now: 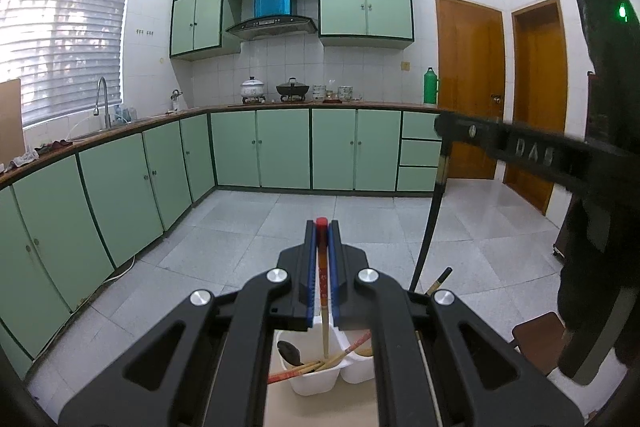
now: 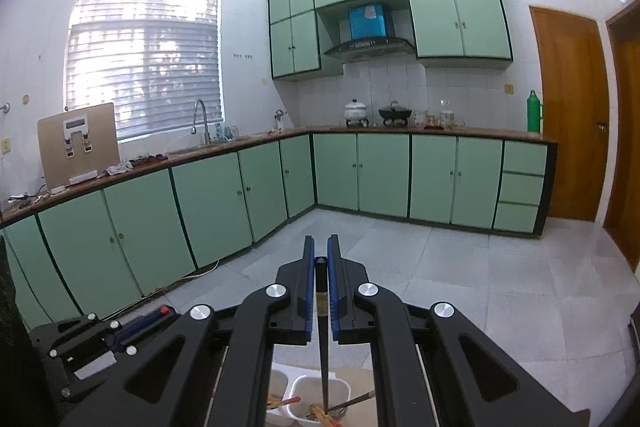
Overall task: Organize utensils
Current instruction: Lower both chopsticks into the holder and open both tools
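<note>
My left gripper (image 1: pixel 322 227) is shut on a red-topped chopstick (image 1: pixel 322 267) that hangs upright, its tip inside the left compartment of a white utensil holder (image 1: pixel 316 383). That compartment holds a dark spoon (image 1: pixel 290 351) and several chopsticks. My right gripper (image 2: pixel 320 247) is shut on a black chopstick (image 2: pixel 323 355), upright, its tip inside a compartment of the white holder (image 2: pixel 316 393) among other utensils. The right gripper and its black chopstick (image 1: pixel 430 223) show in the left wrist view at the right. The left gripper (image 2: pixel 156 313) shows at lower left in the right wrist view.
The holder stands on a light table (image 1: pixel 320 411). A brown chair seat (image 1: pixel 538 341) is at the right. Green cabinets (image 1: pixel 280 147) line the far wall and left side under a counter with pots (image 1: pixel 252 89) and a sink faucet (image 1: pixel 102 99). Wooden doors (image 1: pixel 470 87) stand at right.
</note>
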A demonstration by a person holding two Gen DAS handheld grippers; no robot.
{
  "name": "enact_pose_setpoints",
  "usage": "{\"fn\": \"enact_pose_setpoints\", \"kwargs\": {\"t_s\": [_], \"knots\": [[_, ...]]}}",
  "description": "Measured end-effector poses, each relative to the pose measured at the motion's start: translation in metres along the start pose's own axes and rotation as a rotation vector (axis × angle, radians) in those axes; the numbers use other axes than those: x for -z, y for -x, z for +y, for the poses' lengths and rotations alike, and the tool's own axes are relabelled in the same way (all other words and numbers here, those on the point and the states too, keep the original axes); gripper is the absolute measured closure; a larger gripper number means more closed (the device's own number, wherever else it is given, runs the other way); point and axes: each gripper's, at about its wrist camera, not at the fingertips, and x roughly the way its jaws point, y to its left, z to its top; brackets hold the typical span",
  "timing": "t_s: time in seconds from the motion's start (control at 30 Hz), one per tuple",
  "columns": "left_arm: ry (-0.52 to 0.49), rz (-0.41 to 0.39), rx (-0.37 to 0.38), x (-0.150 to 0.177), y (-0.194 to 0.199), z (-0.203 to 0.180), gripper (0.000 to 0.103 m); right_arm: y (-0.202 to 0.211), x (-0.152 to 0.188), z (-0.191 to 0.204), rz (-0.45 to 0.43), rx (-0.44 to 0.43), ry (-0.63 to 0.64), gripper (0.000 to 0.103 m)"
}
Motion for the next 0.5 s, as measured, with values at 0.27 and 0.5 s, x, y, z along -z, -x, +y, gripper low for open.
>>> {"fn": "enact_pose_setpoints", "kwargs": {"t_s": [0.27, 0.5], "knots": [[0.024, 0.074, 0.001, 0.022, -0.032, 0.008, 0.098, -0.031, 0.044, -0.005, 0.131, 0.017, -0.014, 0.097], [0.039, 0.141, 0.005, 0.045, -0.047, 0.014, 0.081, -0.036, 0.074, -0.016, 0.21, 0.021, -0.036, 0.075]]}}
